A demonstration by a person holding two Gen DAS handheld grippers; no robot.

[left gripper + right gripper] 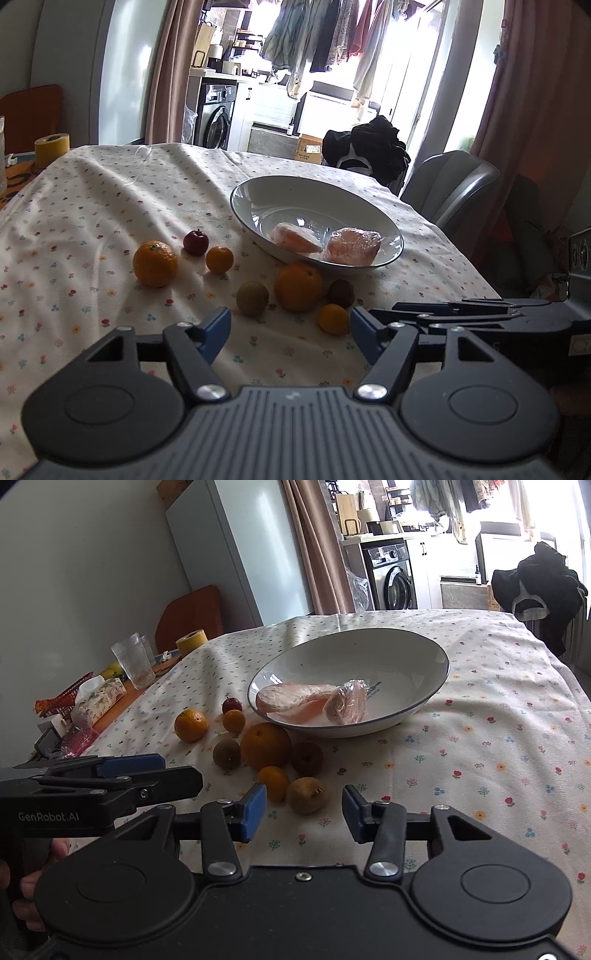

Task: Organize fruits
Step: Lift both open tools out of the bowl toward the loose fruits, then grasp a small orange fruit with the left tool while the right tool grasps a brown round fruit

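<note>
On the flowered tablecloth point(110, 206), just in front of the white bowl point(258, 192), the loose fruit lies in a scatter. A large orange point(298, 286) sits nearest the bowl's front rim. Beside it lie a brown kiwi point(253, 298), a dark round fruit point(341, 292) and a small mandarin point(333, 319). Farther from the bowl, toward its left end, rest another orange point(155, 263), a small mandarin point(219, 259) and a little red apple point(196, 242). In the right wrist view one more brown fruit point(307, 795) lies closest to the camera, touching the small mandarin. Inside the bowl lie two pieces of pink-orange fruit wrapped in clear film point(351, 247).

The left tool point(290, 328) hovers short of the bowl with its blue pads apart and nothing between them; the small mandarin lies just past its right pad. The right tool point(304, 812) is likewise open and empty, the brown fruit sitting just beyond its gap.

Past the bowl's left end, at the edge of the surface, stand a roll of yellow tape point(191, 639) and a glass tumbler point(133, 661). Behind the bowl a chair point(447, 188) carries dark clothing point(373, 147).
</note>
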